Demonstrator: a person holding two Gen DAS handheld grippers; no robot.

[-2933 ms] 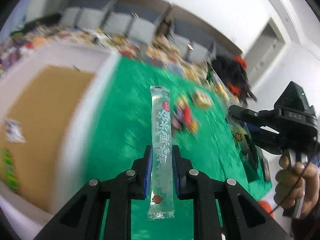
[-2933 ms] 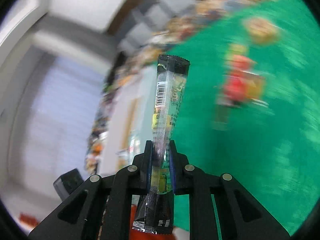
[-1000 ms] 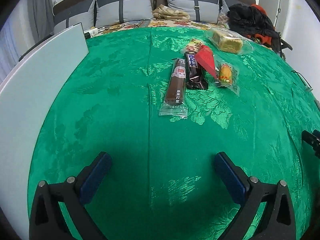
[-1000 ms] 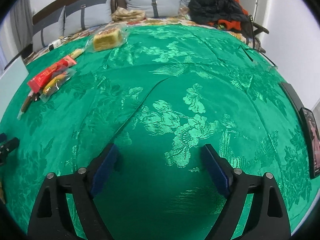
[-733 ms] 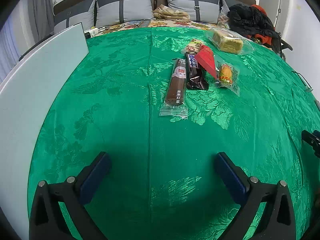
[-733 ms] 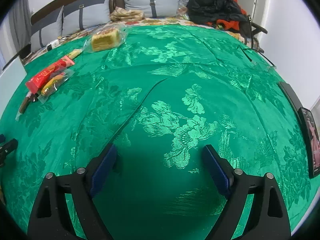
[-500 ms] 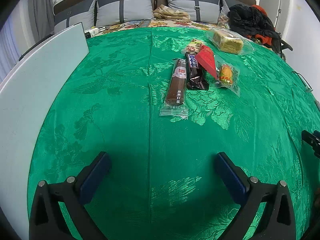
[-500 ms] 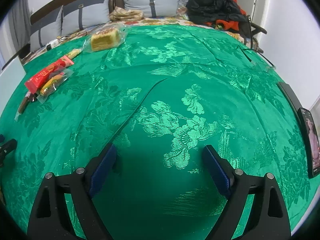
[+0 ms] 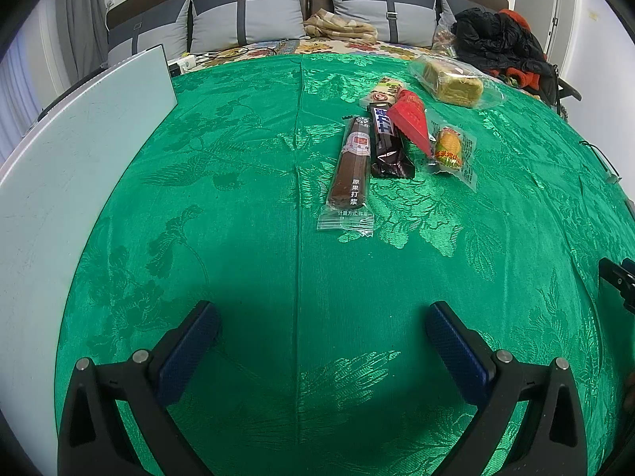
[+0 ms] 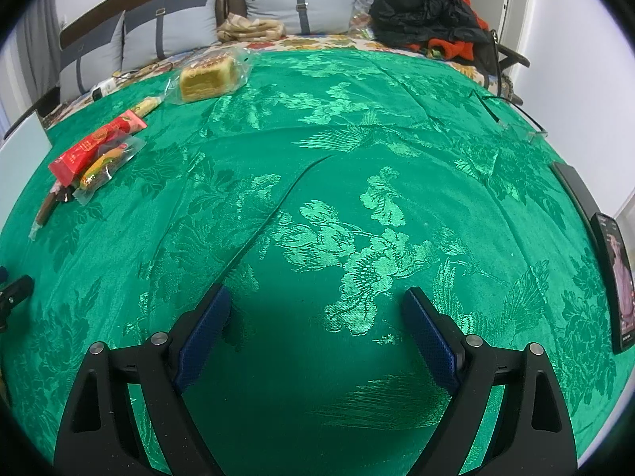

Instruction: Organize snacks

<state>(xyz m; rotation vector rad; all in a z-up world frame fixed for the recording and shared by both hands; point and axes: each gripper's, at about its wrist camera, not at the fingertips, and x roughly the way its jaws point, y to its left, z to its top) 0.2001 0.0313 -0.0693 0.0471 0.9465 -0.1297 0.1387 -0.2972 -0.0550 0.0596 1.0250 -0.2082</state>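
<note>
5 wrapped snacks [image 9: 381, 146] cluster on green cloth [image 9: 238, 238] (labels partly overlapped); left gripper [image 9: 321, 333] and right gripper [image 10: 315, 317] gape, empty.

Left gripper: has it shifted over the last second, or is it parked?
No. The left gripper is parked, open and empty: the brown snack bar and the white board sit at the same spots in its view as a second ago.

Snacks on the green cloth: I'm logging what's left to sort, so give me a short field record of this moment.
surface: green cloth
left gripper: open, empty
right gripper: open, empty
nearest snack: brown bar
beside it: dark bar, red packet, yellow snack
farthest: bagged cake
left edge: white panel
</note>
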